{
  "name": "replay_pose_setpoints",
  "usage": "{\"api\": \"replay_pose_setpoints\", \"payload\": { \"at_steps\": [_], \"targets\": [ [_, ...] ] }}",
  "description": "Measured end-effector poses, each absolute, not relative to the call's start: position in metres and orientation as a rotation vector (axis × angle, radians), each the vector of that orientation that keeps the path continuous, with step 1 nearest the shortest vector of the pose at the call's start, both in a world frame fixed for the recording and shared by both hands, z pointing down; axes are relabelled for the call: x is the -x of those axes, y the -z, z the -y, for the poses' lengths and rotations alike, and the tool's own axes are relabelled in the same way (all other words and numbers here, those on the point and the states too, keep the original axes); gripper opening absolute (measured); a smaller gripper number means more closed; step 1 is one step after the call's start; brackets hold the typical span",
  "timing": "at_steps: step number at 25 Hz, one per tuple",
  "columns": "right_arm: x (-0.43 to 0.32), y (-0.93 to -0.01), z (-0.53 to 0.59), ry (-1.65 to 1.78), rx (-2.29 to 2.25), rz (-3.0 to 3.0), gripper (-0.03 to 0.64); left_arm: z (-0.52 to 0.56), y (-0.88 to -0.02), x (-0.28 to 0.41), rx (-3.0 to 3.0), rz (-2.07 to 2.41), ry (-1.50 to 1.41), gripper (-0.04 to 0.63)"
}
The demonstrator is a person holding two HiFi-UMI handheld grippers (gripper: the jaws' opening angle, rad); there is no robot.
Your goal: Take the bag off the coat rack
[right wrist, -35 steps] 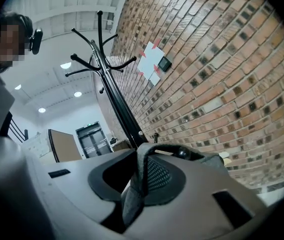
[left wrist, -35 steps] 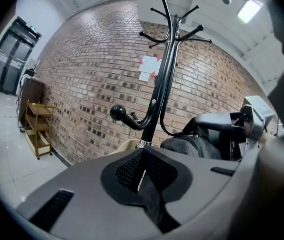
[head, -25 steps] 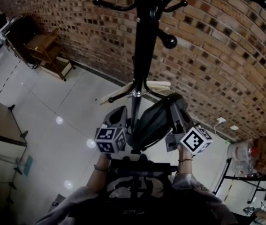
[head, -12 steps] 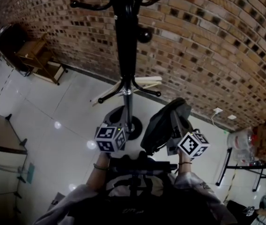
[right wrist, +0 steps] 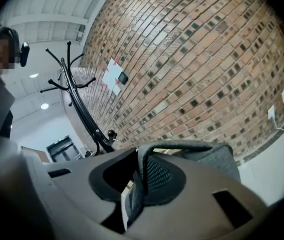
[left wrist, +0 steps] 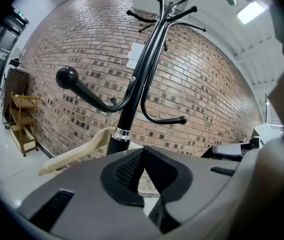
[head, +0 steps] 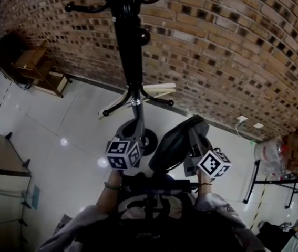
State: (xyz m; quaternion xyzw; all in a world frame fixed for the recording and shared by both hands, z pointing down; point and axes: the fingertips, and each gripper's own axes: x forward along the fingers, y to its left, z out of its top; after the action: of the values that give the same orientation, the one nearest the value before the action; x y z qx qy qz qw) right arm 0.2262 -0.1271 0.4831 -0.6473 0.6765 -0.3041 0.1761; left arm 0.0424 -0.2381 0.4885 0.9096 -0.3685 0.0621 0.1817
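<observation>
Bag (head: pixel 171 140): grey, held off the hooks of the coat rack (head: pixel 129 46), just beside its pole
Right gripper (right wrist: pixel 140 176): fingers clamped on a fold of the bag's fabric
Left gripper (left wrist: pixel 142 161): fingers pressed together, nothing held between them
Floor (head: pixel 59 119): white tiles, bordered by brick wall (head: pixel 233 46)

The coat rack (head: pixel 130 46) stands straight ahead, hooks (head: pixel 88 8) spreading overhead. Brick wall (head: pixel 233 56) blocks behind it; tiled floor (head: pixel 49 135) lies open left.

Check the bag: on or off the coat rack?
Off. The grey bag hangs from the right gripper, jaws shut on its strap, apart from the coat rack.
</observation>
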Motion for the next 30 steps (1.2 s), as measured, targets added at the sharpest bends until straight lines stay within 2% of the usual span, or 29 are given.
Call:
{"api": "replay_pose_setpoints", "payload": {
  "at_steps": [30],
  "targets": [
    [-0.209, -0.479, 0.141, 0.865, 1.799, -2.042, 0.035, 0.23, -0.491, -0.048, -2.551, 1.032, -0.188, 0.008]
  ]
}}
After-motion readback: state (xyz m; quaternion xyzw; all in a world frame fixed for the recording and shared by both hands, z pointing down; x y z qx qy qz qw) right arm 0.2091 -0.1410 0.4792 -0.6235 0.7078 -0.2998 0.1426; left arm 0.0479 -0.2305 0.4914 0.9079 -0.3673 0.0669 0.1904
